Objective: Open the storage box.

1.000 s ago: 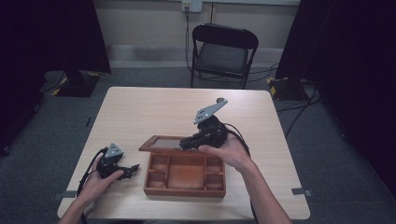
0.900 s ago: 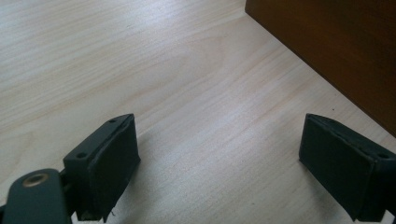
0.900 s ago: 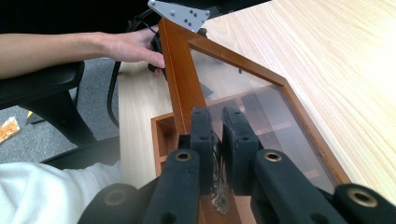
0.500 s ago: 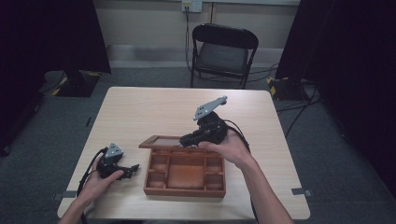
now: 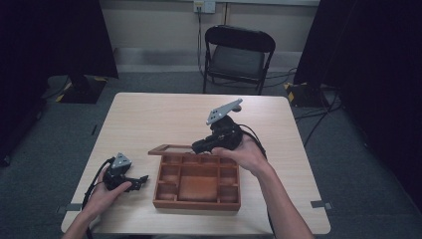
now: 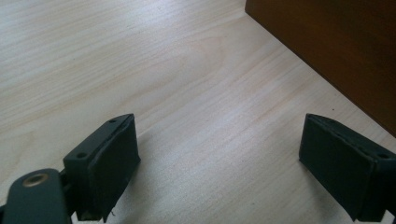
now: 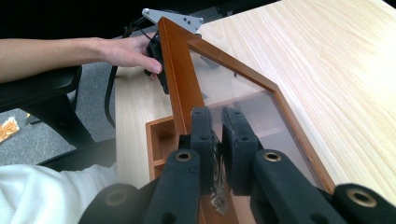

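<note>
Two grippers are at work over a wooden compartment box (image 5: 197, 181) on the pale table (image 5: 149, 119). The right gripper (image 7: 215, 128) has its jaws pressed together on the glass pane of the box's hinged lid (image 7: 224, 88), close beside the wooden frame rail that runs away ahead of it; the lid stands partly raised, tilted over the open compartments below the jaws. In the high view this right gripper (image 5: 199, 147) sits at the far edge of the box, gripping the lid (image 5: 171, 149) near its corner. The left gripper (image 6: 224, 158) rests low on the table with its jaws spread wide and nothing between them, the dark side wall of the box (image 6: 336, 51) just ahead and to its right; from above the left gripper (image 5: 142, 179) lies just beside the box. The step in hand looks like swinging the lid on its hinge. To do it well, the right hand should follow the hinge's arc rather than pull straight, keep the pinch firm since glass is slick, and the idle left gripper could brace the box wall so it does not slide.
</note>
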`<state>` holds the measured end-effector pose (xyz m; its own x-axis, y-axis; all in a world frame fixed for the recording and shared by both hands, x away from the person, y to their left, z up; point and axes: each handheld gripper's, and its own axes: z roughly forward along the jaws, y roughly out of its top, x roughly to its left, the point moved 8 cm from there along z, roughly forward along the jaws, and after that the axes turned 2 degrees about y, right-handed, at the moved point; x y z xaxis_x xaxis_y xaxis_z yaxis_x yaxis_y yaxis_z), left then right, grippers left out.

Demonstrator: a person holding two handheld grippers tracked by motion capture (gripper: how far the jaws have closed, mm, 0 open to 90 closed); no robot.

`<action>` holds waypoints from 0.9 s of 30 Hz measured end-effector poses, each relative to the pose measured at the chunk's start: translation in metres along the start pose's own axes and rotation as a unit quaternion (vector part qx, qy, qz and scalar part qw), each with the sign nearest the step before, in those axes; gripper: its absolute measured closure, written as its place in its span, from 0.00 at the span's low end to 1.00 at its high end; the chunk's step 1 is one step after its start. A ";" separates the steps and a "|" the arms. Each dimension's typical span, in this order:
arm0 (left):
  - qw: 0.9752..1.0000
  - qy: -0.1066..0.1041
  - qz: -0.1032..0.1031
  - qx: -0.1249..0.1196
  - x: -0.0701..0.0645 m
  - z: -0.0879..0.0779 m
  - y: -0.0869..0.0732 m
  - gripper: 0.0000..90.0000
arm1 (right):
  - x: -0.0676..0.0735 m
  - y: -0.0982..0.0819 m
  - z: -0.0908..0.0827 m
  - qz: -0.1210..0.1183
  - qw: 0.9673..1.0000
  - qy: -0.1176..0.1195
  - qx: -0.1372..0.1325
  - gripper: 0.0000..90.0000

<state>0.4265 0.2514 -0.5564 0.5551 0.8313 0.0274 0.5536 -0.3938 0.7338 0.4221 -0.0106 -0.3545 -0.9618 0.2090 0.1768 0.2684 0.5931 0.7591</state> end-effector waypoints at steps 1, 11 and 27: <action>1.000 0.000 0.000 0.000 0.000 0.000 0.000 0.12 | 0.000 0.000 0.000 0.001 1.000 0.000 0.001 0.93; 1.000 -0.001 -0.002 0.000 0.000 0.000 0.000 0.12 | -0.003 0.003 -0.001 0.000 1.000 0.001 0.002 0.93; 1.000 0.000 0.001 0.000 0.000 0.000 0.000 0.12 | -0.008 0.008 -0.004 0.002 1.000 0.001 0.001 0.93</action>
<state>0.4265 0.2516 -0.5563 0.5562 0.8306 0.0279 0.5534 -0.3952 0.7332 0.4318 -0.0103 -0.3473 -0.9607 0.2104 0.1809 0.2726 0.5940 0.7569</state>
